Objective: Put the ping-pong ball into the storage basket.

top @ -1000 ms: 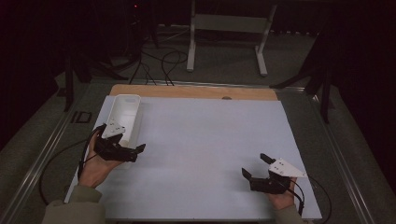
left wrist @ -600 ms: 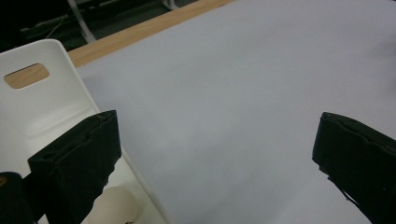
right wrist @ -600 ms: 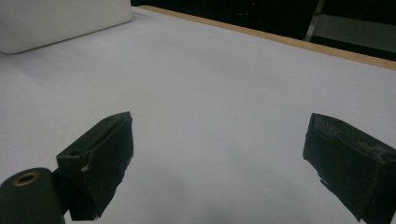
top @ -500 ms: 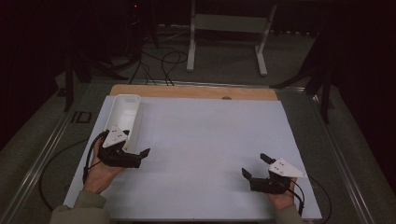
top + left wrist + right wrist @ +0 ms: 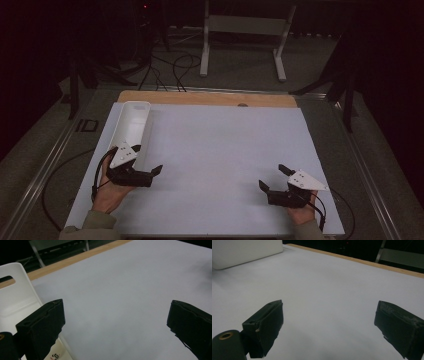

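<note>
White plastic bin (image 5: pixel 134 125) sits at table's (image 5: pixel 225 150) far-left, just beside our left gripper (image 5: pixel 152 172); both it and the right gripper (image 5: pixel 272 179) gape, empty. Looks light, stiff, slick; we'd pinch its thin rim.

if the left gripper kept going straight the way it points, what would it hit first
Probably nothing. The left gripper is open and points rightward across the bare white table sheet. The white tray lies off to its side, out of that line. The right gripper sits nearer the person, though depth is unclear.
</note>
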The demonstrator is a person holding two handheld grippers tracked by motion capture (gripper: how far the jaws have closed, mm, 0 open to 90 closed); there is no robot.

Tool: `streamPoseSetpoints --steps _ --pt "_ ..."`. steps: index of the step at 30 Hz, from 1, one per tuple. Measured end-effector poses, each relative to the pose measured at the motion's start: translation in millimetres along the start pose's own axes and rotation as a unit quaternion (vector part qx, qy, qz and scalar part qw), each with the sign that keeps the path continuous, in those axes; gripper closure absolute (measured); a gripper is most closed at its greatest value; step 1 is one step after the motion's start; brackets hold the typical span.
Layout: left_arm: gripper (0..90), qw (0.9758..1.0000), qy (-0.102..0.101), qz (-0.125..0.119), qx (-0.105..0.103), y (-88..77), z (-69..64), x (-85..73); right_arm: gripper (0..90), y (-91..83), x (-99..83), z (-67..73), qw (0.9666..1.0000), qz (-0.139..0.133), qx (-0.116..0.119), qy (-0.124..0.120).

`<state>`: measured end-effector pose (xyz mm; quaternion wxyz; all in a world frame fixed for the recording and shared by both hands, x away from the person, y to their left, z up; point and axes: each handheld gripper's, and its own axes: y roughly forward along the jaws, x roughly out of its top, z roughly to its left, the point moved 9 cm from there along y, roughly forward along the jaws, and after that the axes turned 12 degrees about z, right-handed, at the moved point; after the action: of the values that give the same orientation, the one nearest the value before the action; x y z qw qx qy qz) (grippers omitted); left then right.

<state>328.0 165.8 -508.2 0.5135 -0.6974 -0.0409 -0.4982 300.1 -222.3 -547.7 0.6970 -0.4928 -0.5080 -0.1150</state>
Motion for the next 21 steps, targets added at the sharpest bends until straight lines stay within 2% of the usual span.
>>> streamPoseSetpoints --steps 6,21 --pt "1.5 1.0 0.001 -0.009 0.0 0.4 -1.7 -2.4 8.3 -0.1 0.2 0.6 1.0 -0.001 0.001 -0.001" --pt "0.3 0.9986 -0.006 -0.052 0.009 -5.5 -1.0 -15.4 8.3 -0.2 4.5 2.3 0.9999 -0.012 0.001 -0.006"
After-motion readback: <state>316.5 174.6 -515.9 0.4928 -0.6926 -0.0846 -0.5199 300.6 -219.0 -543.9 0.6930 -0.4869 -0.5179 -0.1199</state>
